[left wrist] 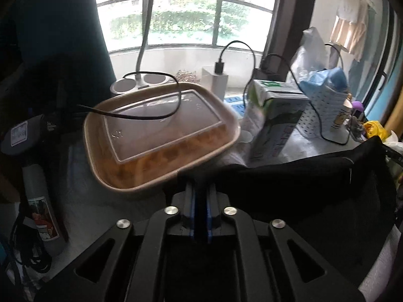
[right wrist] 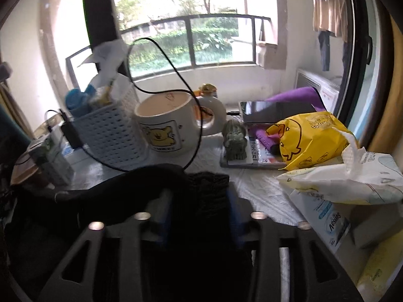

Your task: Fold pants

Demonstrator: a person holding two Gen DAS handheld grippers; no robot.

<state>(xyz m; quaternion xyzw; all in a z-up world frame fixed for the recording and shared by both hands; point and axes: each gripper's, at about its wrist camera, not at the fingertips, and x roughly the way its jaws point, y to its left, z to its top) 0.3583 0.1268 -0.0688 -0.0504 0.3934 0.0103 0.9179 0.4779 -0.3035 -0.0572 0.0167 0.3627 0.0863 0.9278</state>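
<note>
At the lower left of the left wrist view stood a printed bottle (left wrist: 41, 216), and above it, left of centre, a lidded food tray (left wrist: 161, 136) with a black cable (left wrist: 141, 117) looped across its lid. At lower centre I saw my left gripper (left wrist: 200, 193) with its blue pads drawn close together on an edge of the black pants (left wrist: 302, 183), which stretched from the fingertips out toward the right edge of the frame. Behind the cloth, right of centre, sat a green-and-white carton (left wrist: 274, 115) and a perforated white basket (left wrist: 325, 105).

In the right wrist view the same basket (right wrist: 110, 130) stood at the left, a bear mug (right wrist: 165, 125) at centre, and a yellow bag (right wrist: 309, 138) and a wipes pack (right wrist: 347, 176) at the right. At lower centre my right gripper (right wrist: 199, 196) was clamped on a thick bunch of the dark fabric, which filled the space between its fingers.

I judged the fold was in mid-course: both ends held and lifted, the cloth not yet laid flat, the crease and any further folds not yet made.
</note>
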